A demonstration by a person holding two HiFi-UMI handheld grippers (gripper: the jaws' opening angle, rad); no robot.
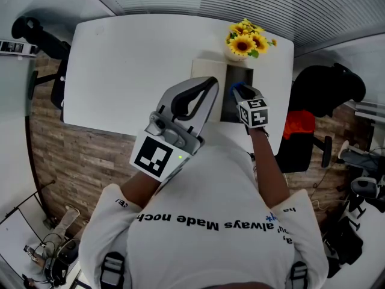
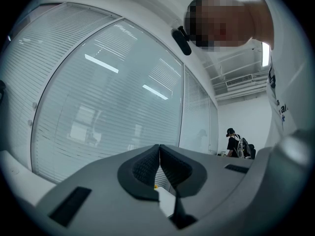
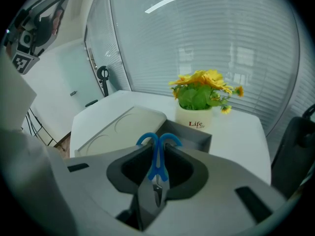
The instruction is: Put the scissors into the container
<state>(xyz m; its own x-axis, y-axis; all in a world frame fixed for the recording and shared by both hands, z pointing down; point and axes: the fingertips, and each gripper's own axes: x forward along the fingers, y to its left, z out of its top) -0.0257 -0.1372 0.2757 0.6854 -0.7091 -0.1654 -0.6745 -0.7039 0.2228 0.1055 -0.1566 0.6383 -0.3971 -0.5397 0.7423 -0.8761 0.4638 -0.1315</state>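
Note:
My right gripper (image 3: 158,150) is shut on a pair of blue-handled scissors (image 3: 157,162). The handles point away from me and the blades point back toward the camera. In the head view the right gripper (image 1: 242,91) holds the scissors (image 1: 236,88) over the open dark grey container (image 1: 236,104) on the white table (image 1: 138,65). From the right gripper view, the container (image 3: 193,135) lies just beyond the handles. My left gripper (image 1: 210,83) is raised high toward the head camera, away from the table. Its jaws (image 2: 159,151) are shut with nothing between them.
A beige lid (image 3: 120,124) lies flat to the left of the container. A white pot of yellow sunflowers (image 3: 199,102) stands just behind it. A black office chair (image 1: 325,101) with a red item on it sits at the table's right. Glass walls with blinds surround the table.

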